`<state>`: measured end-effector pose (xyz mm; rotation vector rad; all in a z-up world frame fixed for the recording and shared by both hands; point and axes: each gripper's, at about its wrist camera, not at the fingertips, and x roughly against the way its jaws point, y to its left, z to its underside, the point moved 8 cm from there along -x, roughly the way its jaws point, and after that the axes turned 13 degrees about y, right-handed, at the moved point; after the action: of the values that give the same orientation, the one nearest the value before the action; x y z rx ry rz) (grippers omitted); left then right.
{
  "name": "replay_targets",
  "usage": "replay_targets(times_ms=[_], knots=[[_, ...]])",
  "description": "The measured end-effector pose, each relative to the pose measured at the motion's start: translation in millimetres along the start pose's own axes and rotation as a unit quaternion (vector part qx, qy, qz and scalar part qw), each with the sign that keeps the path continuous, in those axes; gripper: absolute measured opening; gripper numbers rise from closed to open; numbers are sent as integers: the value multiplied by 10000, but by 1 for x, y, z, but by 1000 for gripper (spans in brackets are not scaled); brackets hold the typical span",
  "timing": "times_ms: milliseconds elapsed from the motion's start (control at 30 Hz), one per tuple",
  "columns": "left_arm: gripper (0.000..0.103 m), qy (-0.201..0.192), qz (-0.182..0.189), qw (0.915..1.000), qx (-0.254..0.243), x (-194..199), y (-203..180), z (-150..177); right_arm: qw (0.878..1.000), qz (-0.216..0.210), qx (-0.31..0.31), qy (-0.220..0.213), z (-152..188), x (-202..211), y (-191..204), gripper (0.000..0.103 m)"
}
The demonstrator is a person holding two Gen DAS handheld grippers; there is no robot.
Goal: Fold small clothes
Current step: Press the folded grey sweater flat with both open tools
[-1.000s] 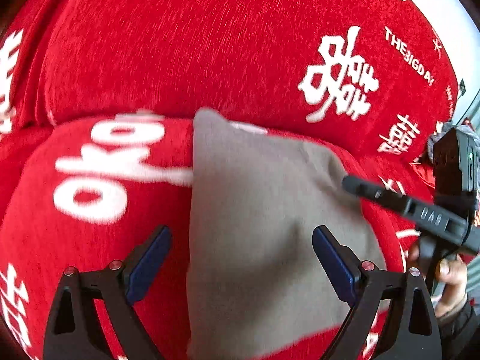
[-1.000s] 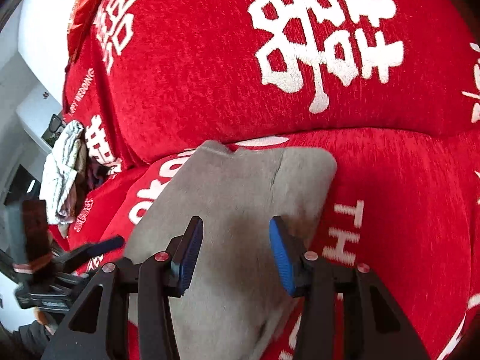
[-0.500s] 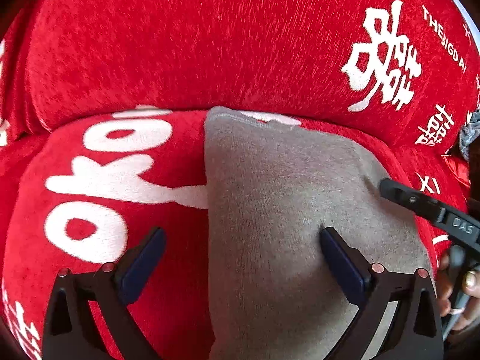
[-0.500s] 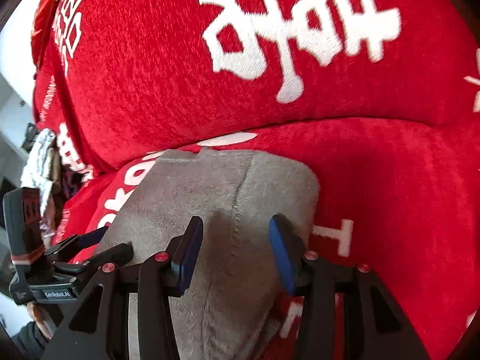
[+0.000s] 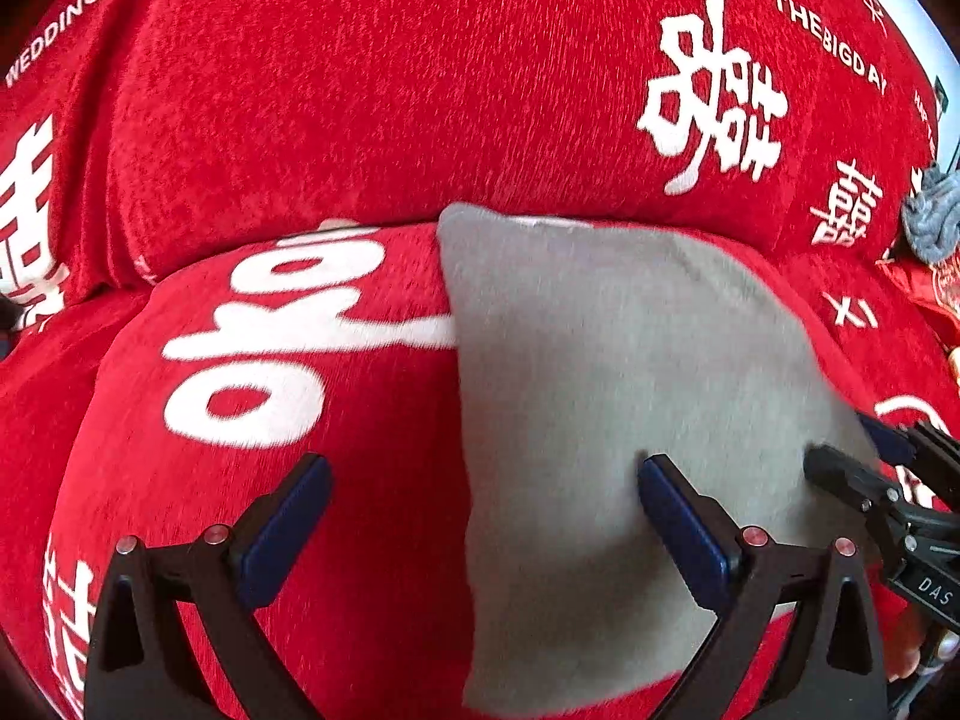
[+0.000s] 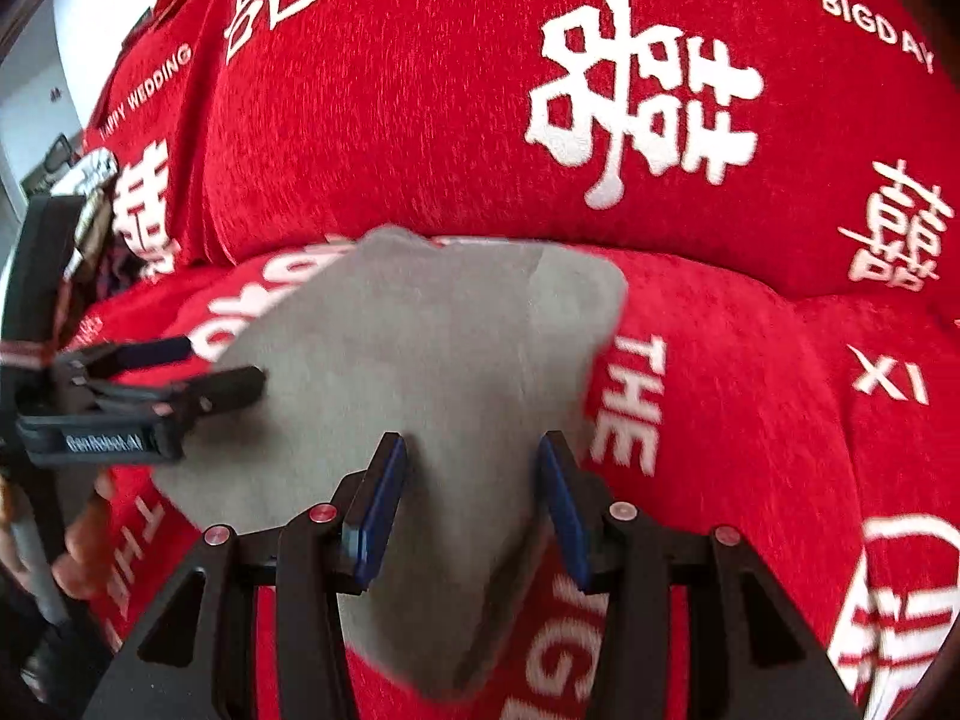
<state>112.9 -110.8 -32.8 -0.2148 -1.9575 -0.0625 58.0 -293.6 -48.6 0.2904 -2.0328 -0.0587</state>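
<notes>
A folded grey garment lies flat on a red sofa seat cushion; it also shows in the right wrist view. My left gripper is open, straddling the garment's left edge, its right finger over the cloth. My right gripper is open and narrower, over the garment's near right part. Each gripper shows in the other's view: the right one at the cloth's right edge, the left one at its left side.
The red sofa backrest with white lettering rises right behind the garment. A bundle of grey and white cloth lies at the far end of the sofa, also seen in the right wrist view. A white wall shows beyond.
Both grippers have pulled back a little from the garment and shifted sideways. The garment lies as before. Both stay open.
</notes>
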Motion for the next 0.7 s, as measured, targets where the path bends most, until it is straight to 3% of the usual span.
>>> replay_targets(times_ms=[167,333,500,700], knots=[[103,78,-58,9999,-66,-6,4,23,9998,142,-6,108,39,-2,-3,51],[103,14,-146,9998,-162,4,6,37,9996,239,-85,83,53,12,-5,51],[103,-227,-313,9985,-396,22,1,31,9991,378,-90,-181,42,41,-6,51],[103,-277,-191,9988,-354,27,-3,6,9985,278,-358,-305,9,45,-11,53]])
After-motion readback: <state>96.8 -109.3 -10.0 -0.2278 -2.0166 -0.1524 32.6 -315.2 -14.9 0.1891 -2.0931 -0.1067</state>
